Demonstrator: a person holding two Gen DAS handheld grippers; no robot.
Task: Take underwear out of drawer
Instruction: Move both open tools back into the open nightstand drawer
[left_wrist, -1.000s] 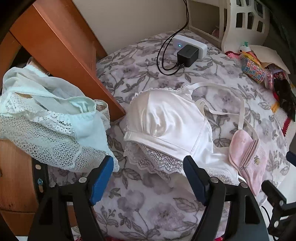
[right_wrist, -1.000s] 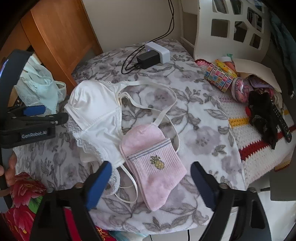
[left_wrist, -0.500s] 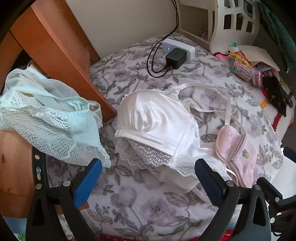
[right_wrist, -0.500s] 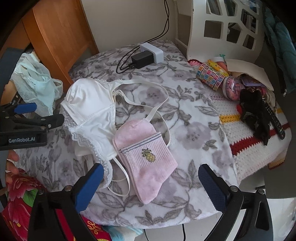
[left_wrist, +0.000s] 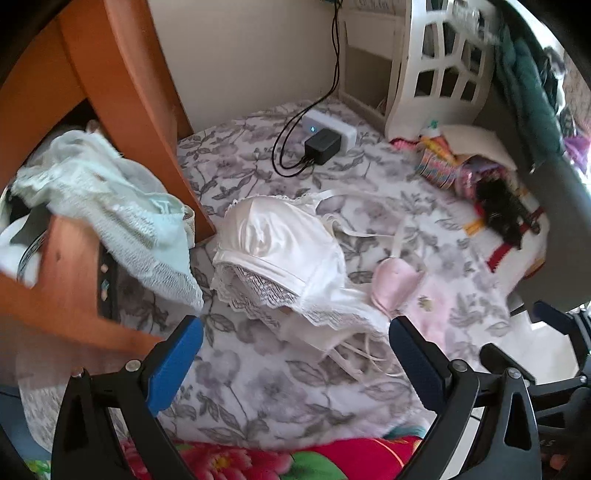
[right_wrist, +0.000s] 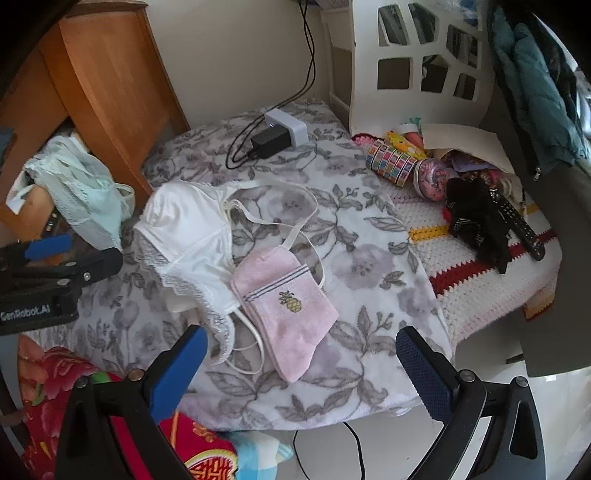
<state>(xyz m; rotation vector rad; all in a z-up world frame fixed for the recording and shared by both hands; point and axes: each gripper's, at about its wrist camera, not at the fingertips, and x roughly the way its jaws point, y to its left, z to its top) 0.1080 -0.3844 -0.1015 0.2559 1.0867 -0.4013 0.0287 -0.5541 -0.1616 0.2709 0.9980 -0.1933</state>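
Both wrist views look forward and down over the bed (left_wrist: 258, 387) from its near edge. The left one sits close to the wooden drawer (left_wrist: 74, 295) at the bed's left edge; the right one stands farther right. Both share the white bra (left_wrist: 280, 243) mid-bed, and the right view shows the left tool (right_wrist: 48, 254).

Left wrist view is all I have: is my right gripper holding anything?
Observer: No. The right gripper is open and empty above the near edge of the bed, with the pink sock just ahead of it.
Operator: That dark heap far right, is it more underwear?
Observer: I cannot tell. It is black cloth on the crochet blanket, with a remote control lying right beside it.
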